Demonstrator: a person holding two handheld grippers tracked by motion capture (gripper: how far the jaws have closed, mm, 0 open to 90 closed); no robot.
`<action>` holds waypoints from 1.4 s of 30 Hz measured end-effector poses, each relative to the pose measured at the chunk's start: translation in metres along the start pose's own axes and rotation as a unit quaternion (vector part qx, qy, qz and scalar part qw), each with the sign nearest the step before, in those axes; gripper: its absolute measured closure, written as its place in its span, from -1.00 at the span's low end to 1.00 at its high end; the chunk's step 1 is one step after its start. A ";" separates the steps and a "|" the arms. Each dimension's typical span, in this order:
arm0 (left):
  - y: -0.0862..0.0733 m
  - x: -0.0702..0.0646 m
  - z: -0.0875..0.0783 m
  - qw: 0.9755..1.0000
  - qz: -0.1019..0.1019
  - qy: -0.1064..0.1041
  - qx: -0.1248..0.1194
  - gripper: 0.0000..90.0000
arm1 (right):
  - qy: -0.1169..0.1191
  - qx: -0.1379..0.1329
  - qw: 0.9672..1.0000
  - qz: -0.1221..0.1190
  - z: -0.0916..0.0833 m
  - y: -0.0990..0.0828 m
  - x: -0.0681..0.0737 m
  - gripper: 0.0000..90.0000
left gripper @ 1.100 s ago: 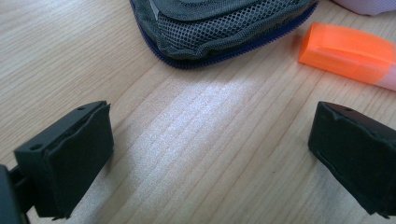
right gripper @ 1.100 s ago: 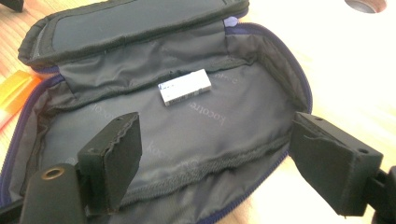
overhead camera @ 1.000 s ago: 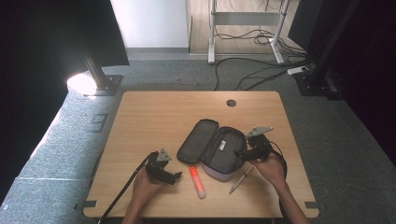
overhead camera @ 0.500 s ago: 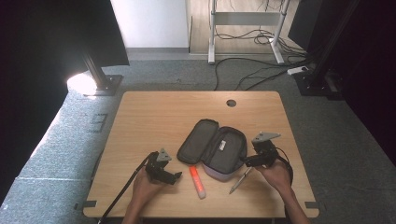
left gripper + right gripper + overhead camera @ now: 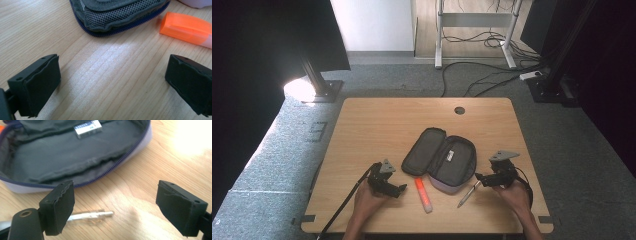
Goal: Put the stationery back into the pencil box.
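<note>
1 pencil case (image 5: 443,159), 1 pen (image 5: 468,194), 1 highlighter (image 5: 423,194), 1 eraser (image 5: 88,128).

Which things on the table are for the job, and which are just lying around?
For the job: open grey fabric pencil case; silver pen; orange highlighter marker; small white eraser inside the case.

Just lying around: black cables on the floor; lamp stand.

Wooden table (image 5: 377,125), lamp base (image 5: 324,90), floor cables (image 5: 477,80)

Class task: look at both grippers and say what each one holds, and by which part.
Nothing is held. The left gripper stands open over bare table, and the right gripper stands open with the pen lying loose on the table, untouched by the pads.
</note>
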State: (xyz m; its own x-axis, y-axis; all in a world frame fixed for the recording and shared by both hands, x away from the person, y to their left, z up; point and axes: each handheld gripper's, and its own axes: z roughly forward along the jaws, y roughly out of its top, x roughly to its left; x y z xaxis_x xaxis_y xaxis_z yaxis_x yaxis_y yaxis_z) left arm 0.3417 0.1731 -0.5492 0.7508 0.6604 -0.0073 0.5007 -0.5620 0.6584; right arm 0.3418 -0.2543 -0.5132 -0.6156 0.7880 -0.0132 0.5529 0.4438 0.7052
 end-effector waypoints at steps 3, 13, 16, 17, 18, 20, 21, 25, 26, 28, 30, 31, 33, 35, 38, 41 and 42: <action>0.000 0.000 0.000 1.000 0.000 0.000 0.000 -1.00 | -0.007 0.002 1.000 0.001 0.002 -0.003 -0.002 -0.65; 0.000 0.000 0.000 1.000 0.000 0.000 0.000 -1.00 | -0.022 0.011 1.000 0.019 0.014 -0.015 -0.015 -0.65; 0.000 0.000 0.000 1.000 0.000 0.000 0.000 -1.00 | -0.024 0.012 0.999 0.023 0.019 -0.014 -0.019 -0.65; 0.000 0.000 0.000 1.000 0.000 0.000 0.000 -1.00 | -0.023 0.014 0.999 0.024 0.021 -0.014 -0.019 -0.64; 0.000 0.000 0.000 1.000 0.000 0.000 0.000 -1.00 | -0.022 0.016 0.999 0.024 0.022 -0.014 -0.019 -0.64; 0.000 0.000 0.000 1.000 0.000 0.000 0.000 -1.00 | -0.021 0.019 0.999 0.023 0.025 -0.014 -0.020 -0.64; 0.000 0.000 0.000 1.000 0.000 0.000 0.000 -1.00 | -0.021 0.019 0.999 0.023 0.025 -0.014 -0.020 -0.64; 0.000 0.000 0.000 1.000 0.000 0.000 0.000 -1.00 | -0.017 0.025 0.999 0.026 0.025 -0.018 -0.021 -0.64; 0.000 0.000 0.000 1.000 0.000 0.000 0.000 -1.00 | -0.017 0.026 0.999 0.026 0.025 -0.019 -0.021 -0.64; 0.000 0.000 0.000 1.000 0.000 0.000 0.000 -1.00 | -0.016 0.029 0.999 0.027 0.022 -0.023 -0.022 -0.63; 0.000 0.000 0.000 1.000 0.000 0.000 0.000 -1.00 | -0.016 0.029 0.999 0.029 0.019 -0.026 -0.021 -0.63; 0.000 0.000 0.000 1.000 0.000 0.000 0.000 -1.00 | -0.013 0.028 0.999 0.030 0.018 -0.028 -0.021 -0.63; 0.000 0.000 0.000 1.000 0.000 0.000 0.000 -1.00 | -0.012 0.028 0.999 0.030 0.016 -0.029 -0.021 -0.63; 0.000 0.000 0.000 1.000 0.000 0.000 0.000 -1.00 | -0.010 0.027 0.999 0.030 0.011 -0.034 -0.019 -0.63; 0.000 0.000 0.000 1.000 0.000 0.000 0.000 -1.00 | -0.006 0.028 0.999 0.029 0.008 -0.038 -0.016 -0.63; 0.000 0.000 0.000 1.000 0.000 0.000 0.000 -1.00 | -0.005 0.028 0.999 0.026 0.006 -0.041 -0.013 -0.63; 0.000 0.000 0.000 1.000 0.000 0.000 0.000 -1.00 | -0.003 0.028 0.999 0.023 0.003 -0.044 -0.010 -0.62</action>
State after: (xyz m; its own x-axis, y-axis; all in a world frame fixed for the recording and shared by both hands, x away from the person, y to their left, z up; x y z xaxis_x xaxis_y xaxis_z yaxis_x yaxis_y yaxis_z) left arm 0.3417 0.1730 -0.5492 0.7508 0.6605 -0.0074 0.5008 -0.5619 0.6584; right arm 0.3252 -0.2803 -0.5459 -0.5853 0.8107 0.0145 0.6113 0.4294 0.6647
